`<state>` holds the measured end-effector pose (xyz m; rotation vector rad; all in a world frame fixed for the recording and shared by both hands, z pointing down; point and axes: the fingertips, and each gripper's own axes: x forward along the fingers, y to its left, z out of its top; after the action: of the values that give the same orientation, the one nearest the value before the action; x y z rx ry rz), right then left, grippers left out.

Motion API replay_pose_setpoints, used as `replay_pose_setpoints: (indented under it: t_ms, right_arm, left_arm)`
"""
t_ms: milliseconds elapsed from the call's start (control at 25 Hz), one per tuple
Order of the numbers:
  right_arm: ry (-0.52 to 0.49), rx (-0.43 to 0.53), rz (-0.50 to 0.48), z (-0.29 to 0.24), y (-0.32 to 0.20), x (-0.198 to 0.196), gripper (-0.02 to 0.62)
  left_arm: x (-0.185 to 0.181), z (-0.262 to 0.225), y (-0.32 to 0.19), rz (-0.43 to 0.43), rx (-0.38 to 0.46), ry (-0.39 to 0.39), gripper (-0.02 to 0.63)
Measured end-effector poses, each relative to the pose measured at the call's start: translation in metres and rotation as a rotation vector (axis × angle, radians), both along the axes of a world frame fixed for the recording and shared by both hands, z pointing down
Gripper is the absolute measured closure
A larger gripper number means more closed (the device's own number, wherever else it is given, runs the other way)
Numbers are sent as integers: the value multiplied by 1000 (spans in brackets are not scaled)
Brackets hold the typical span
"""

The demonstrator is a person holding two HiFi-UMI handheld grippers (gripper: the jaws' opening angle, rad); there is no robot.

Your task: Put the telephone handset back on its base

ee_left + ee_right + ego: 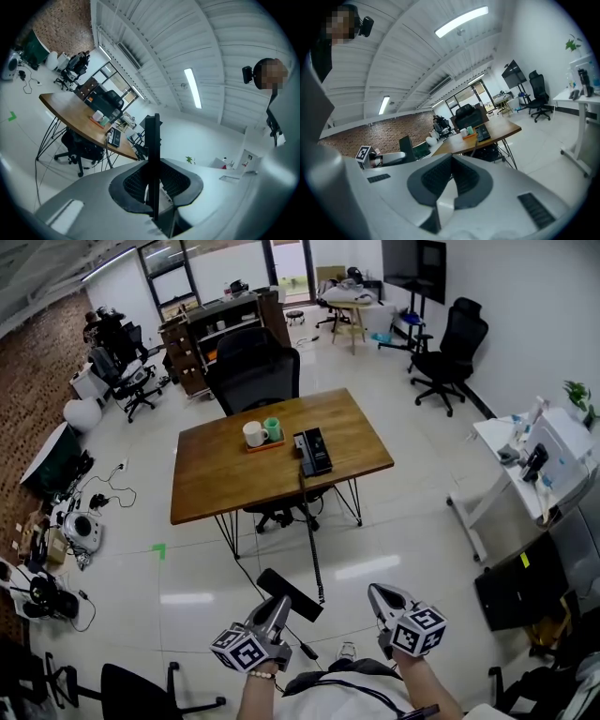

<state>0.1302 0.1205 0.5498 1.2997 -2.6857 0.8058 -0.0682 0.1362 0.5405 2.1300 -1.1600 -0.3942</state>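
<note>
I had the handset (292, 596) clamped in my left tool (275, 611), over open floor (403, 540) well short of the counter's (216, 502) near edge. Its base (313, 452) sat towards the counter's right edge; my right tool (378, 596) was closed and empty.

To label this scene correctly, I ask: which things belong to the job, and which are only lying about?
Job: telephone handset, left gripper holding it, telephone base, its cord.
Lying about: white cup, green cup, orange tray, black office chair.
</note>
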Motion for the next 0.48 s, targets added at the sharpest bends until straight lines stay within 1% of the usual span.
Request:
replay_pose_setpoints:
  t_ms: [280,480]
  right_arm:
    - [-15,3,-12,0,-14,22,595]
    - [-24,4,-17,2,-24,28,595]
  left_arm:
    - [5,-4,-15,-40,2,-5,537]
    - [13,-6,-28,-34,7,-7,537]
